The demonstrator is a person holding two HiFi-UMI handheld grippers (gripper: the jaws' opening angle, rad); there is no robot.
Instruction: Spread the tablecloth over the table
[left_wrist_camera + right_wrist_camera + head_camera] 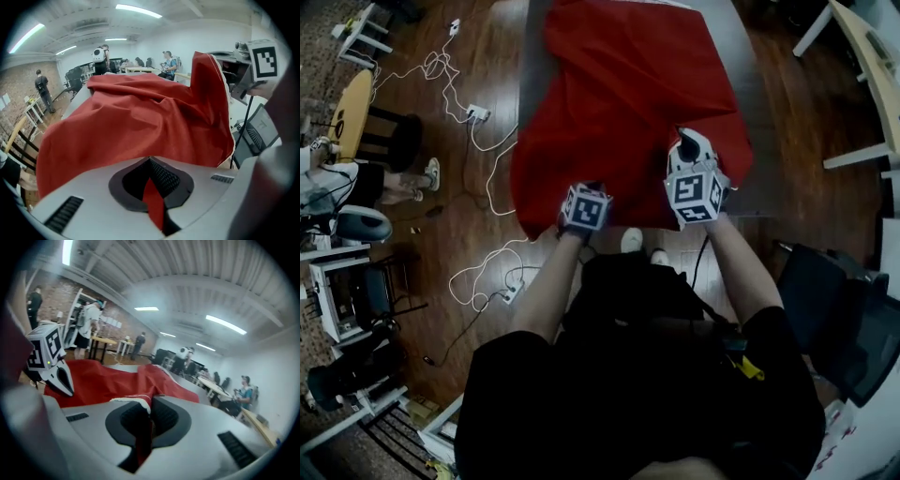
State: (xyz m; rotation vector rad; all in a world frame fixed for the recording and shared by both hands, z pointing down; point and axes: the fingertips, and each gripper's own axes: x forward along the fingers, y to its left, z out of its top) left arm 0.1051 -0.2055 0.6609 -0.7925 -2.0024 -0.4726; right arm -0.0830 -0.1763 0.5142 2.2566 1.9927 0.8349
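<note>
Head view, one red tablecloth (rumpled), one table, left tongs, right tongs, both clamping it

A wooden floor lies all around, and white cables loop across it to a power strip and on to a second strip. At the left a round yellow tabletop stands beside a black stool. At the right is what looks like a black office chair. Strip lights line the ceiling, a brick wall closes one side, and several people sit at far desks.
</note>
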